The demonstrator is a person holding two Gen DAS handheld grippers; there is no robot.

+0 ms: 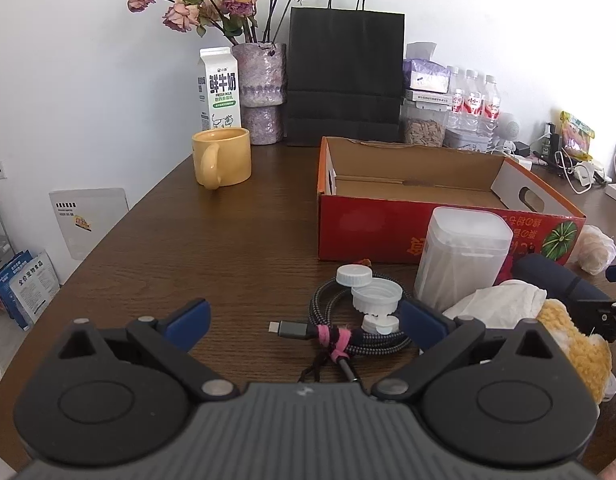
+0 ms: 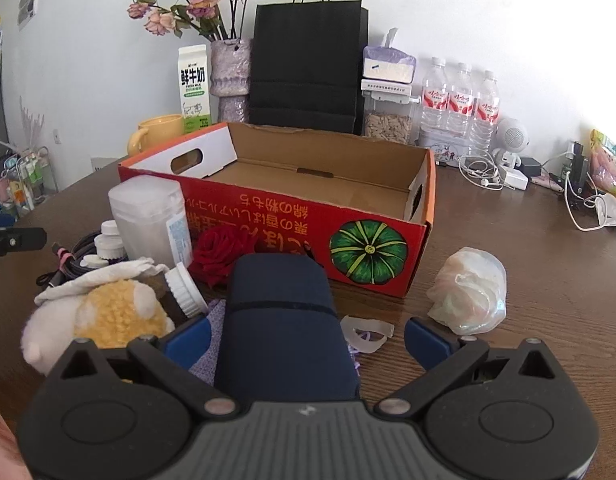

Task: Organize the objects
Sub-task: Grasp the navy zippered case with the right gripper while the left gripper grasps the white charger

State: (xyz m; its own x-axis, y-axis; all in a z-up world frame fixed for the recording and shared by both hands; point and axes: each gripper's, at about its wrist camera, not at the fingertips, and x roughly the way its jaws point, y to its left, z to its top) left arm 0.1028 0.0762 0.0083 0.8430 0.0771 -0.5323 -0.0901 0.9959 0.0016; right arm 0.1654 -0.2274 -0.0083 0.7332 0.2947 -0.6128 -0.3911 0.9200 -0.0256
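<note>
My left gripper (image 1: 306,322) hung spread over the cable (image 1: 348,336). My right gripper (image 2: 306,338) gaped around the blue case (image 2: 282,320), before the box (image 2: 308,216).

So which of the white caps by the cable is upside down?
The middle cap, open hollow facing up; the cap behind it sits closed-top up, and the smallest is nearest the cable.

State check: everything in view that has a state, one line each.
Left gripper: open, holding nothing.
Right gripper: open, straddling the dark blue case, not clamped.
Red cardboard box: open top, nothing visible inside.
Frosted white plastic container: upright, lid on.
Yellow ceramic mug: upright.
Grey braided cable: coiled, tied with a pink strap.
Milk carton: upright, closed.
</note>
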